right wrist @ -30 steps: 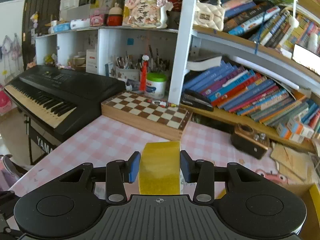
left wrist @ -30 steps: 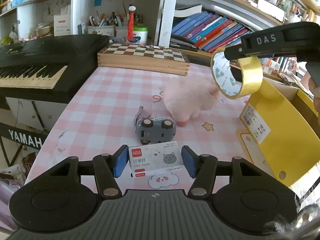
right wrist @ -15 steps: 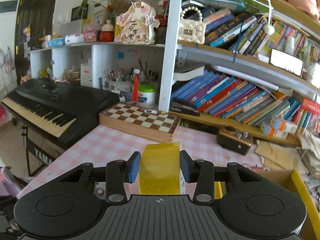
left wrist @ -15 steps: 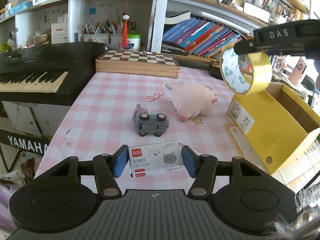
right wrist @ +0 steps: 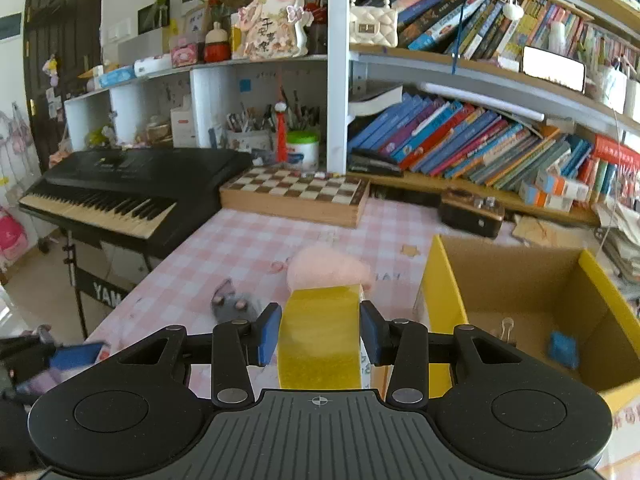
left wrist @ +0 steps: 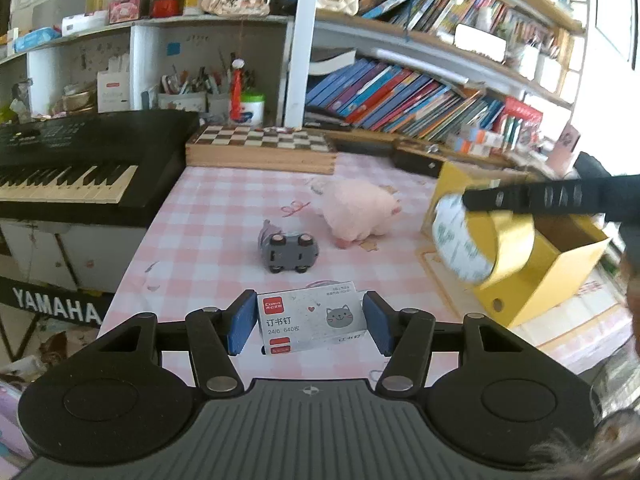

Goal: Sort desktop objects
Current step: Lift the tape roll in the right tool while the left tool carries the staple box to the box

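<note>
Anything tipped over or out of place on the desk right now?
Yes: the grey toy car lies flipped, wheels up, on the pink checked tablecloth beside the pink plush toy. Nothing else looks spilled or damaged.

Each claw [left wrist: 308,322] is matte black: two round discs flank a ribbed grey centre plate with a small crosshair mark, silver screws pin the linkage arms, and the fingers [right wrist: 267,334] carry blue pads.

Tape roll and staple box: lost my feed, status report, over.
Left gripper shut on staple box. Right gripper shut on tape roll, beside yellow box. Nothing blocking box opening.
</note>
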Demonstrator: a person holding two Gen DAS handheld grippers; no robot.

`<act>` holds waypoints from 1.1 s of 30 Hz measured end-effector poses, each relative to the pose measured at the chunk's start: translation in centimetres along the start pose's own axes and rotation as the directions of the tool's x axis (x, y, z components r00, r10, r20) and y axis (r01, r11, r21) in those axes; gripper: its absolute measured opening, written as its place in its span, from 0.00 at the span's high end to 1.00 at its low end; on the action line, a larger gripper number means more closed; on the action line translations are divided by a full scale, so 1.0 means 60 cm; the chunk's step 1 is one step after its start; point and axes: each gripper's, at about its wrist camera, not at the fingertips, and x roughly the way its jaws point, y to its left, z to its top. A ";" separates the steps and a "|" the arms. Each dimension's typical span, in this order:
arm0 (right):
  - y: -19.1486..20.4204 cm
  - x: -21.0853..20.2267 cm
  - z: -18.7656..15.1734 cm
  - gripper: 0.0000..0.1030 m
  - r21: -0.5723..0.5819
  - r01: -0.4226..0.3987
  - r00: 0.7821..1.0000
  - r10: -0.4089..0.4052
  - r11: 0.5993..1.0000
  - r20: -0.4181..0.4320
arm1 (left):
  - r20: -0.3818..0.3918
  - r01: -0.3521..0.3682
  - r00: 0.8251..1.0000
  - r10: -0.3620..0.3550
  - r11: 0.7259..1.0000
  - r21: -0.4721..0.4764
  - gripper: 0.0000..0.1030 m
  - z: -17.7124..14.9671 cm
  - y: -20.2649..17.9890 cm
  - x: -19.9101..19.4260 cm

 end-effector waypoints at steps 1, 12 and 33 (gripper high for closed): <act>0.005 -0.008 -0.007 0.60 -0.007 -0.003 1.000 0.003 1.000 -0.005 | 0.004 0.008 1.000 -0.008 1.000 -0.001 0.47 -0.001 0.000 -0.007; 0.035 -0.067 -0.068 0.60 0.033 -0.046 0.996 0.048 0.998 -0.070 | 0.007 0.084 0.996 -0.084 0.996 0.030 0.47 -0.012 0.004 -0.071; 0.007 -0.150 -0.174 0.60 0.205 0.094 0.984 -0.060 0.974 -0.167 | -0.075 0.287 0.957 -0.279 0.946 0.151 0.47 -0.046 -0.067 -0.091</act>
